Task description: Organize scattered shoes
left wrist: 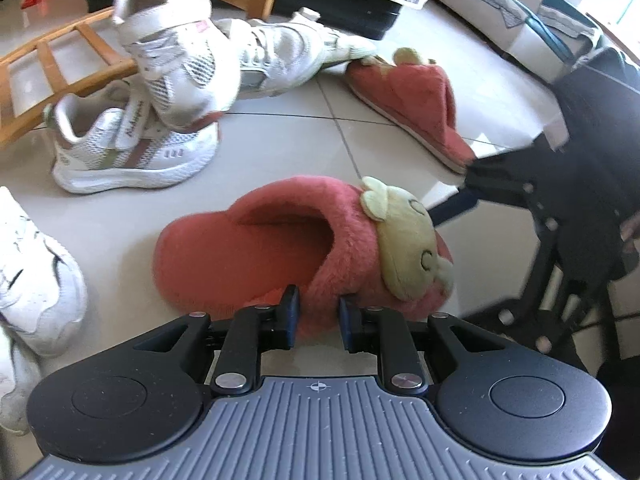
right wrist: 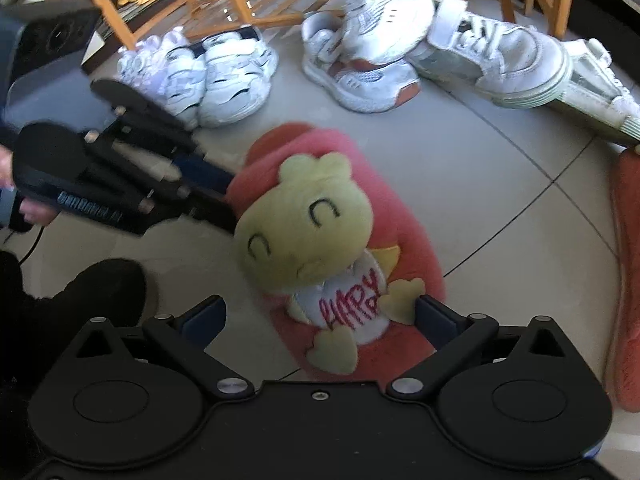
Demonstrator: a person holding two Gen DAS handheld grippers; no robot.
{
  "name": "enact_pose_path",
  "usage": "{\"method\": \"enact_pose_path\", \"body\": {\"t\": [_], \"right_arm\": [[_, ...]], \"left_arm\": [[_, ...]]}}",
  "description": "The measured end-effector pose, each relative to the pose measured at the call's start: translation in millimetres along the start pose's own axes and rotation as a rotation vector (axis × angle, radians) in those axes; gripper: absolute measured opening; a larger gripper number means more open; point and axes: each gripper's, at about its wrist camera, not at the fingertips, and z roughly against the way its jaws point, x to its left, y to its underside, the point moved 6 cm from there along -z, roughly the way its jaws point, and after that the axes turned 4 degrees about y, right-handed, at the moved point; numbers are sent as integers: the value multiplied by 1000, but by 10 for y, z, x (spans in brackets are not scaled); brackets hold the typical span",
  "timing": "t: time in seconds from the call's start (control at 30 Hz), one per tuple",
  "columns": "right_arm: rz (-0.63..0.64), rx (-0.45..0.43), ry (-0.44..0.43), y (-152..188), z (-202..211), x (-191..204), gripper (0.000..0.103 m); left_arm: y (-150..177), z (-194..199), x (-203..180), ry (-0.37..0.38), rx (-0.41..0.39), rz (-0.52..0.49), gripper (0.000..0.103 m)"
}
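- Left hand-held gripper [left wrist: 314, 318]: its pads pinch the near side wall of the red slipper [left wrist: 280, 248], with a narrow gap between the fingers. In the right wrist view the same tool reaches in from the left to the slipper's heel side.
- Right hand-held gripper [right wrist: 320, 320]: jaws spread wide, straddling the toe of the same slipper; the right pad sits at the plush edge, the left pad stands apart from it. Nothing is clamped.
- Red slipper: lies on the tiled floor [left wrist: 380, 128], with a yellow plush animal [right wrist: 308, 216] on its toe and a white "HAPPY" patch below it.
- Second red slipper [left wrist: 412, 96]: farther off on the floor, just beside a white sneaker [left wrist: 296, 56].
- More white sneakers [right wrist: 200, 76] lie near a wooden rack [right wrist: 256, 4].
- Advice on the step, as a judgement: the pinch on soft fabric is shallow, so lift slowly, keep the sole level, and set this slipper alongside its mate with toes matched.
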Motion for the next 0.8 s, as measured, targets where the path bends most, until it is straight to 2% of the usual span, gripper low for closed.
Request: {"method": "enact_pose_path", "body": {"t": [0.13,0.27,0.5,0.8], "right_arm": [[-8,2,-20,22,3,53,102],[-15,9,-21,23,22,63,102],[19,-12,18,-49,58,28,102],[82,37,35,-121,-133,40,102]], "left_arm": [[-1,33,35,-10,-5,-3,23],[7,86,90,-4,-5,24,33],[53,103,78,17,13,61,34],[56,33,169,14,18,130,35]]}}
